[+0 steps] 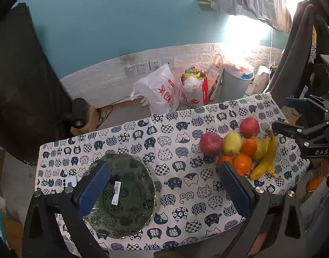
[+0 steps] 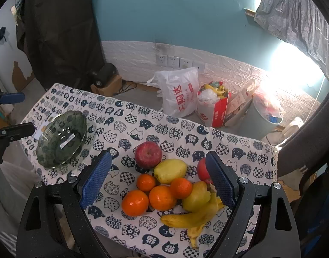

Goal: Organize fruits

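Note:
A pile of fruit lies on the right part of the cat-print tablecloth [image 2: 143, 126]: two red apples [image 2: 148, 154], a yellow lemon-like fruit [image 2: 169, 170], several oranges [image 2: 162, 197], a yellow-green pear [image 2: 196, 197] and bananas [image 2: 192, 217]. A dark green glass plate [image 1: 123, 193] with a barcode sticker sits on the left; it also shows in the right wrist view [image 2: 61, 138]. My left gripper [image 1: 164, 191] is open and empty above the cloth between plate and fruit. My right gripper [image 2: 160, 182] is open and empty above the fruit pile.
Behind the table on the floor stand a white plastic bag [image 2: 178, 92], a red-and-white box of rubbish [image 2: 214, 107] and a grey bin [image 2: 265, 120]. A dark cloth hangs at the left [image 2: 61, 32]. Bright window light glares at the right.

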`<state>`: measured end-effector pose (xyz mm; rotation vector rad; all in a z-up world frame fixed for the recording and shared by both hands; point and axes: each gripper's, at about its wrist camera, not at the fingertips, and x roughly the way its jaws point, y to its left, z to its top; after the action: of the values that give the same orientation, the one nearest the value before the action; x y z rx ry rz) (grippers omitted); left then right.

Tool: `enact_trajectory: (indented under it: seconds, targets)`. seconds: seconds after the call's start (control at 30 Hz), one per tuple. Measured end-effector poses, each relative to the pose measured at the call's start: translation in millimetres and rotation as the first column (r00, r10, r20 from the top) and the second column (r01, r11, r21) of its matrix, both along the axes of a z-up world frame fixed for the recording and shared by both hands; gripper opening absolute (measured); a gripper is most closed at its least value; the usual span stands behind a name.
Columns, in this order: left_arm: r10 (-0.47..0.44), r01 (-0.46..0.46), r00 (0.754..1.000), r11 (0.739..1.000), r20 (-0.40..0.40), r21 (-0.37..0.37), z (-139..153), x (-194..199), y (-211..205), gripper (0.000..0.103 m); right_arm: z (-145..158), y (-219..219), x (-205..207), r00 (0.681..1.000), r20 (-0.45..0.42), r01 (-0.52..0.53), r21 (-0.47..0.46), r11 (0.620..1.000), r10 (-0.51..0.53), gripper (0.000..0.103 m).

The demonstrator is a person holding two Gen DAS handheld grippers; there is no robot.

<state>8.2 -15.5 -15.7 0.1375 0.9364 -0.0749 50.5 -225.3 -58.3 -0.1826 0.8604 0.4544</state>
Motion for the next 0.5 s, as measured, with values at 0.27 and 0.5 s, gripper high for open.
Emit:
enact_trajectory:
  seconds: [0.27, 0.5]
  targets:
    - [0.0, 0.0, 1.0, 1.0, -0.001, 0.002, -0.8, 1.0, 0.3, 0.102, 0.6, 0.3, 0.0, 1.0, 0.0, 0.002, 0.0, 1.0, -0.002, 0.088]
    - [0.0, 0.0, 1.0, 1.0, -0.002, 0.004, -1.3, 1.6, 0.9, 0.102, 1.1, 0.3, -0.7, 1.0, 0.001, 0.001, 0.001, 1.0, -0.001, 0.088]
